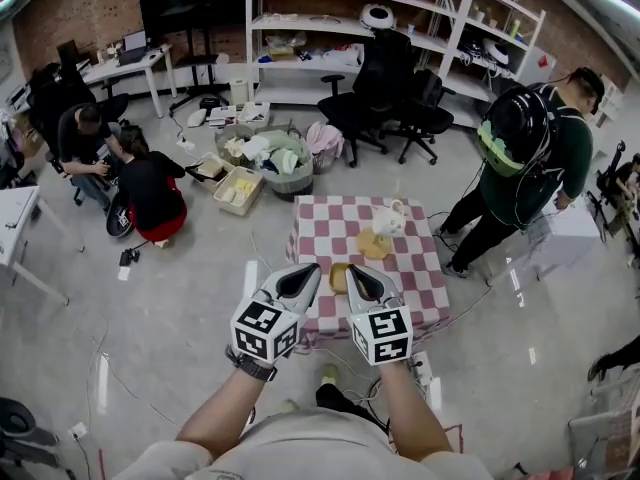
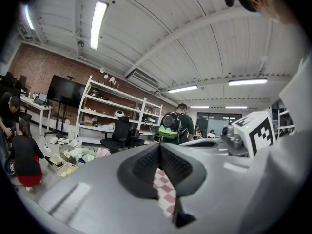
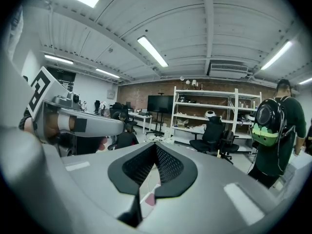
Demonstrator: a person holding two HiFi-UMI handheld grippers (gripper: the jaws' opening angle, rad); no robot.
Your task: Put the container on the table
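Observation:
A small table with a pink-and-white checked cloth (image 1: 330,230) stands on the floor below me. On it are a white jug (image 1: 390,218), a flat tan round piece (image 1: 373,245) and a tan round container (image 1: 339,277) near the front edge. My left gripper (image 1: 310,273) and right gripper (image 1: 356,272) hang side by side above that front edge, either side of the tan container. Both are shut with nothing between the fingers. In the left gripper view (image 2: 159,146) and the right gripper view (image 3: 156,146) only a sliver of checked cloth shows under the jaws.
A person in green with a backpack (image 1: 530,158) stands right of the table. Behind it are a full laundry basket (image 1: 285,163), crates (image 1: 238,190), office chairs (image 1: 385,93) and white shelves (image 1: 350,28). Two people crouch at the left (image 1: 150,188).

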